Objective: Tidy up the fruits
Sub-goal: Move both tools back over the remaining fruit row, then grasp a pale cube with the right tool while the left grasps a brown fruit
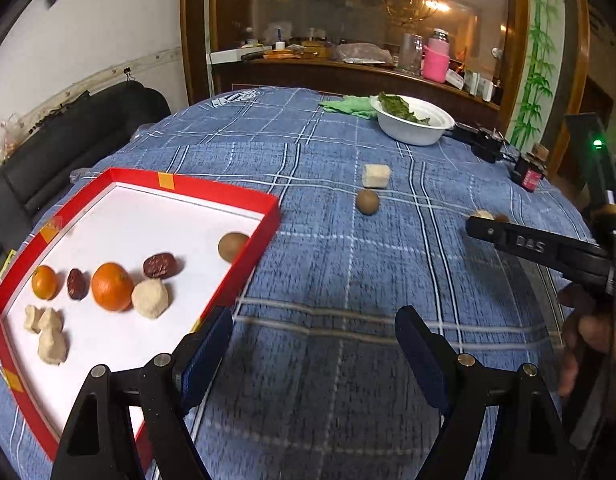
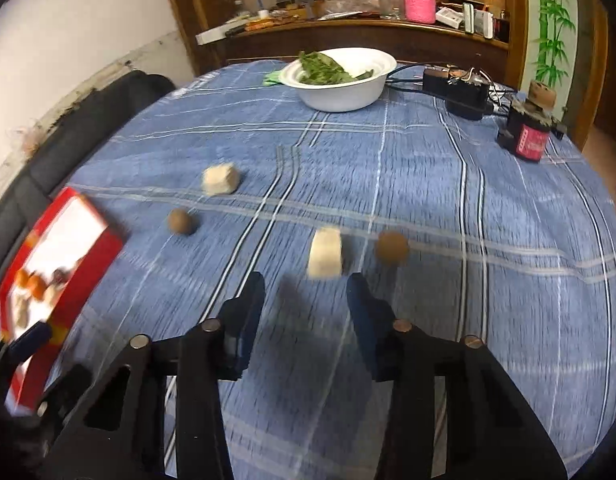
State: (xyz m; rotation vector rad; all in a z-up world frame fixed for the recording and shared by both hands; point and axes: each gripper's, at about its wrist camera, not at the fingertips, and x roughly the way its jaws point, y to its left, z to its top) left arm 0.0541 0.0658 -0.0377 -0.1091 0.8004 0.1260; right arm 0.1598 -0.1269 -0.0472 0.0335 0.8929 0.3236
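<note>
Step in hand: we fetch loose fruit for the tray [image 1: 244, 196].

Right gripper [image 2: 306, 292]: jaws apart, empty, just short of a pale chunk [image 2: 325, 252]. Next we must straddle it and close.

Left gripper [image 1: 313, 332]: wide apart, empty, beside the tray.

In tray: two oranges [image 1: 112, 286], two dates [image 1: 160, 265], one brown ball [image 1: 232, 246], several pale chunks.

On cloth [image 2: 427, 200]: two chunks, two balls.

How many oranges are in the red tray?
2. A small orange lies near the tray's left edge; a bigger orange sits toward the middle. None seems hidden.
</note>
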